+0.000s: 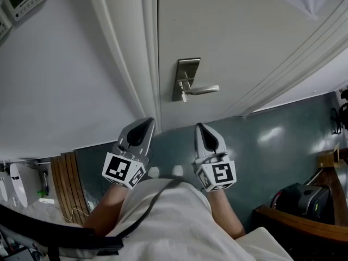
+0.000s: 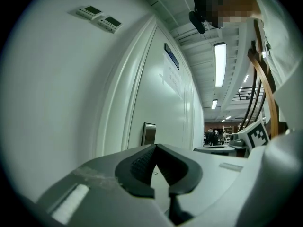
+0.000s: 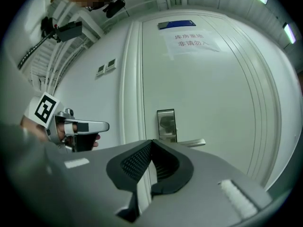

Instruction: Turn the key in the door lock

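Both grippers are held low and level in front of the closed door (image 1: 244, 37), well apart from it, with nothing touched.

Left gripper (image 1: 148, 123): jaws are seen together at the tips, with nothing between them. Right gripper (image 1: 200, 128): the same, pads met and empty. The right gripper is aimed roughly at the lock plate (image 3: 166, 124), probably so the lock is kept on its line. The left gripper is pointed along the door frame (image 1: 136, 53), off to the side, likely parked clear of the working hand.

The lock plate sits on the door's edge side, with the lever handle (image 1: 202, 89) lying level and pointing away from the frame. A small pale piece is seen just below the lever in the head view. It may be the key, but it can't be confirmed. In the right gripper view a round part is seen on the plate, and no key can be made out there.

Stage: the scene fits either the key yet to be gripped or the key already turned and let go. Which of these holds isn't settled by the pictures.
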`<state>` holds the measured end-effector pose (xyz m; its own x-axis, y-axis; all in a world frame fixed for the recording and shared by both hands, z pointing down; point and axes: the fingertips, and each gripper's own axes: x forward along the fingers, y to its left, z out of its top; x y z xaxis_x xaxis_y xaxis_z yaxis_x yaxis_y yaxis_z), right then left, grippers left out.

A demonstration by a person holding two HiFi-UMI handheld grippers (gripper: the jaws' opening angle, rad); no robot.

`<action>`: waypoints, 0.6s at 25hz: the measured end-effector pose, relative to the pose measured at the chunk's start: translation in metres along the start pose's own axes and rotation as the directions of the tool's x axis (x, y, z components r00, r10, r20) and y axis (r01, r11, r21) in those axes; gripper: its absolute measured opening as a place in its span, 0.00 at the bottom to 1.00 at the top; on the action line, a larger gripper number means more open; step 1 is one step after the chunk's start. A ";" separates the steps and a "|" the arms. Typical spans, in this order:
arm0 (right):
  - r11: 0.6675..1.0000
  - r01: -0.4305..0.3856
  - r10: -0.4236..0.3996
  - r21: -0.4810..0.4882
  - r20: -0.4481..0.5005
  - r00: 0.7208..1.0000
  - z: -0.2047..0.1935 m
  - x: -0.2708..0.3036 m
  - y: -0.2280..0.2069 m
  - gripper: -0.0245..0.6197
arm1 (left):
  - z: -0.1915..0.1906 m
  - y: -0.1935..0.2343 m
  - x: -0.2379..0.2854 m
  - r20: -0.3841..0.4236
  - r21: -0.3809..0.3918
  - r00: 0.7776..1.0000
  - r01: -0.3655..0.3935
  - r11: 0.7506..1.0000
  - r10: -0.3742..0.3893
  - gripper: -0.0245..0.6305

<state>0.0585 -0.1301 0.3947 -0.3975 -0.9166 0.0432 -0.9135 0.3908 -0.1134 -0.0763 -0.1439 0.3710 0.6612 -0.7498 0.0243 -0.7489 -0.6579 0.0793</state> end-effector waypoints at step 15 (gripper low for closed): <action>0.999 0.019 -0.020 -0.029 -0.008 1.000 0.002 0.015 -0.007 0.05 | -0.003 0.011 0.010 -0.001 -0.013 1.000 -0.009 1.000 0.009 0.05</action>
<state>0.0591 -0.1469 0.3938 -0.3802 -0.9234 0.0532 -0.9231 0.3753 -0.0837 -0.0781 -0.1582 0.3754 0.6545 -0.7556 0.0262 -0.7543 -0.6502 0.0915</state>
